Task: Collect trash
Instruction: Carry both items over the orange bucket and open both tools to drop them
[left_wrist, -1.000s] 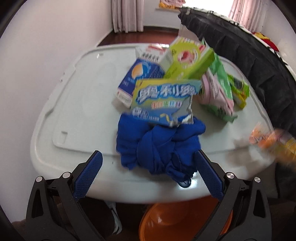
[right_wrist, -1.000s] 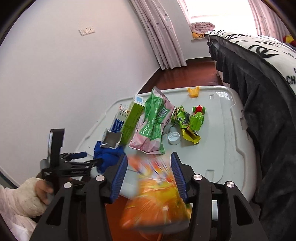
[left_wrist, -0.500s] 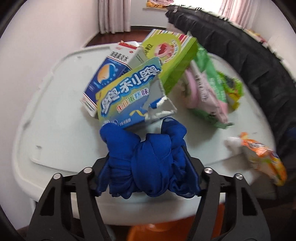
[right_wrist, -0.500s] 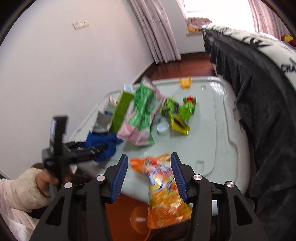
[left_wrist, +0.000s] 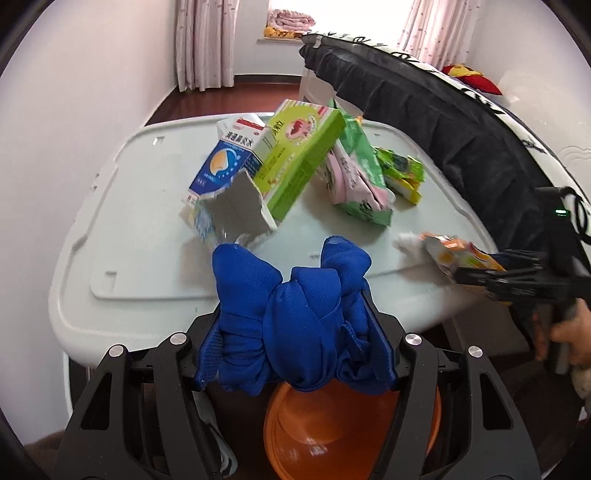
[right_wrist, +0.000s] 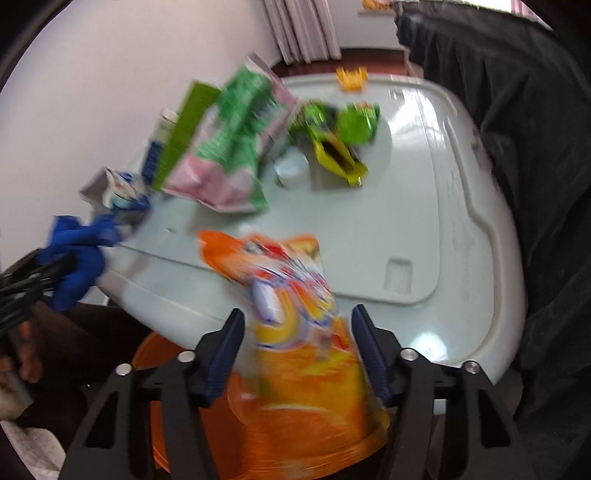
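My left gripper (left_wrist: 295, 317) is shut on a crumpled blue cloth (left_wrist: 295, 310) at the near edge of the pale grey table (left_wrist: 155, 229), above an orange bin (left_wrist: 351, 424). My right gripper (right_wrist: 297, 339) is shut on an orange snack bag (right_wrist: 291, 332), held over the orange bin (right_wrist: 177, 369) at the table's edge; the view is blurred. On the table lie a torn blue wrapper (left_wrist: 229, 218), a blue milk carton (left_wrist: 225, 162), a green box (left_wrist: 299, 147), a green and pink bag (left_wrist: 354, 173) and a yellow-green wrapper (left_wrist: 402, 173).
A dark-draped bed (left_wrist: 461, 122) runs along the table's right side. A white wall (left_wrist: 74, 92) stands at the left. A white bottle cap (right_wrist: 291, 168) and a small orange clip (right_wrist: 351, 77) lie on the table. The orange bin sits under the near edge.
My left gripper closed on the blue cloth and lifted it back off the table; the torn wrapper slid off it. My right gripper swung the orange bag closer to the bin.
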